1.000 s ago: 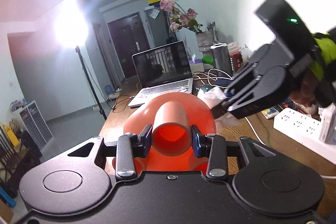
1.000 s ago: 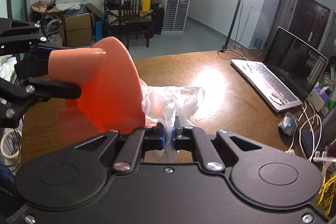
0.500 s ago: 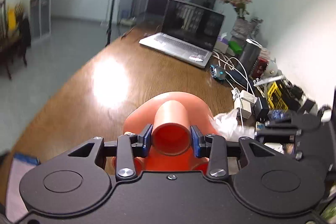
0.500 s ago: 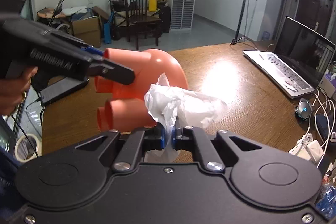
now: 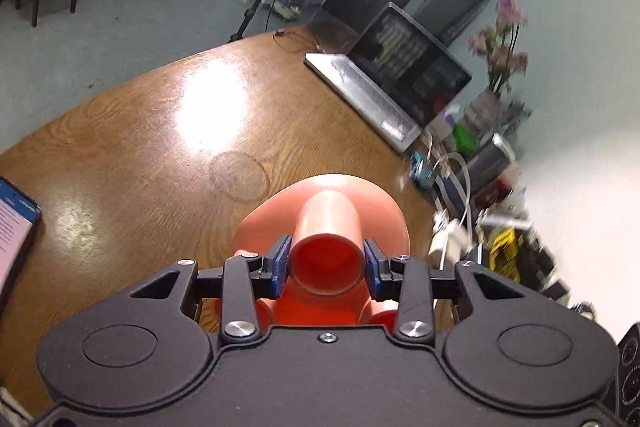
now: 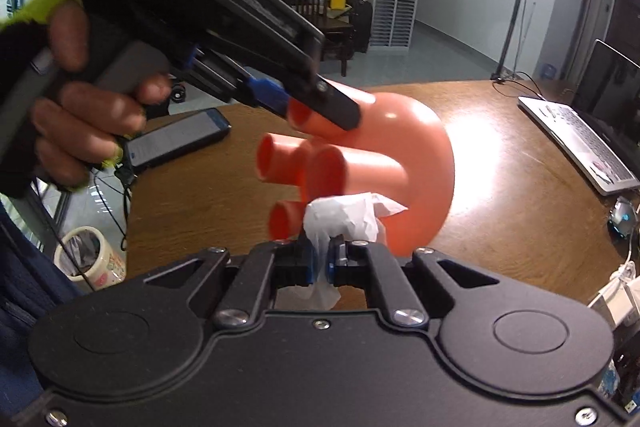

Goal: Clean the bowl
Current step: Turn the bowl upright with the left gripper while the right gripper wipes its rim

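A bowl (image 6: 416, 163) hangs above a table (image 6: 500, 195), a tissue (image 6: 344, 219) touching its near underside. A phone (image 6: 176, 141) lies far left, a laptop (image 6: 580, 143) far right.

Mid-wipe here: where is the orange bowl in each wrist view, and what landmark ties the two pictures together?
Left wrist: orange bowl sits low centre, one tubular leg clamped by the left gripper.
Right wrist: bowl at centre, held in the air, legs pointing left, white tissue against it.
Shared landmark: the open laptop on the table.
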{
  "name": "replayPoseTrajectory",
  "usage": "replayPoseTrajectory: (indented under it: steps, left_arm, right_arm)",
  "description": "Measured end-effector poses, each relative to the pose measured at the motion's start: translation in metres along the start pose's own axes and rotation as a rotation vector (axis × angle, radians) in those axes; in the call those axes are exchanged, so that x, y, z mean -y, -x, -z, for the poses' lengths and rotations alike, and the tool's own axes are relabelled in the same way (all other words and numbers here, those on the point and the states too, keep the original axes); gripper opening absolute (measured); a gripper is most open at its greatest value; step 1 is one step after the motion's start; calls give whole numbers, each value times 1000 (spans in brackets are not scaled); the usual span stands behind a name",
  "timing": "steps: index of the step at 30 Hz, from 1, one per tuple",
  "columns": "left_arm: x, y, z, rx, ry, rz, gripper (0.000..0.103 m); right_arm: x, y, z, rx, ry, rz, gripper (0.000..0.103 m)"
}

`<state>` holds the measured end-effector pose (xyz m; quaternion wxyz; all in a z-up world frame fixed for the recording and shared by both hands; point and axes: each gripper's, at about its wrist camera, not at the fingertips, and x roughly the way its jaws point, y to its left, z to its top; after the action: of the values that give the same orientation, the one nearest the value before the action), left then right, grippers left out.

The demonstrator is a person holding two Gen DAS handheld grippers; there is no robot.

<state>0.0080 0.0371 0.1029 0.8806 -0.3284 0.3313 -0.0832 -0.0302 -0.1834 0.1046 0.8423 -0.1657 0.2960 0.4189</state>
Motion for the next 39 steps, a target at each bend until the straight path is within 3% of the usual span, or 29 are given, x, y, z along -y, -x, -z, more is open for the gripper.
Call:
replayPoseTrajectory:
  steps: [7,9,16,25,29,36,39]
  left_arm:
    - [-14,6,22,-9,-38,15,37]
    - [-15,10,28,-32,-74,-3,37]
    - [-39,14,39,-93,-58,-38,38]
    - [-28,9,63,-171,-318,-65,37]
    - [-25,-7,88,-240,-474,-154,37]
    - [-8,-23,97,-254,-729,-206,41]
    - [-7,-19,99,-279,-758,-158,44]
  right_arm:
    - [1,-4,-2,-5,-27,-7,7]
    - [2,-5,-2,-14,-26,-16,7]
    - [0,-1,0,-36,-14,-39,7]
    - [21,21,-4,5,-52,6,7]
    - [26,22,-5,14,-49,9,7]
    - [15,12,-1,-3,-34,-18,7]
    - [16,15,-1,2,-30,-18,7]
